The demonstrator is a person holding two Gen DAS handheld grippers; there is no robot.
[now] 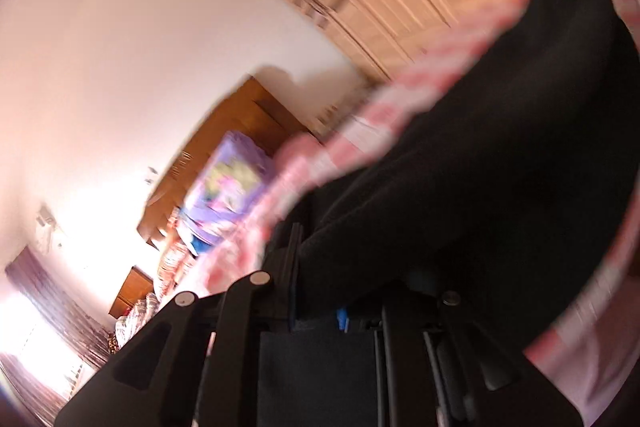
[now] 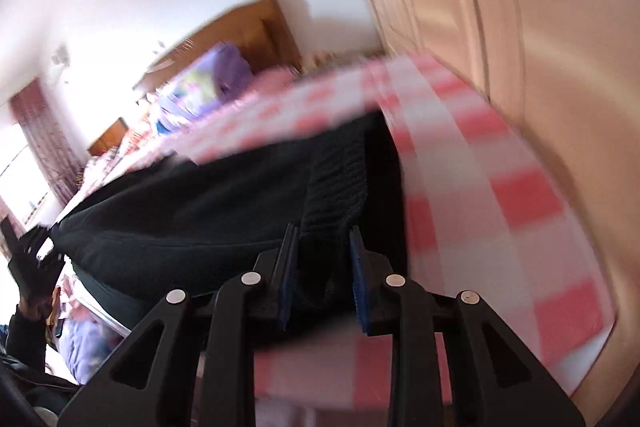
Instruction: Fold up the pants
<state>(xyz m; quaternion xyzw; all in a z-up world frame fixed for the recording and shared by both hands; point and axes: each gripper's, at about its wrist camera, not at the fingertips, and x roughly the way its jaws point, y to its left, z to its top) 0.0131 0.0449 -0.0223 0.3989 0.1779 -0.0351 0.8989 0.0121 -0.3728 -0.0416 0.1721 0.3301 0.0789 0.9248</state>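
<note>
The black pants [image 2: 224, 203] are stretched above the pink-and-white checked bedspread [image 2: 500, 195]. My right gripper [image 2: 323, 247] is shut on a ribbed edge of the pants, bunched between its blue pads [image 2: 358, 275]. In the left wrist view the pants [image 1: 480, 155] drape over my left gripper [image 1: 320, 259], whose fingers hold the cloth; the right finger is hidden under it. The left gripper also shows at the far left of the right wrist view [image 2: 32, 259]. Both views are blurred.
A wooden headboard [image 2: 248, 27] and a purple pillow [image 2: 224, 71] lie at the bed's far end. A light wardrobe [image 2: 500, 7] stands along the right. A window with dark curtains [image 2: 44, 147] is at the left.
</note>
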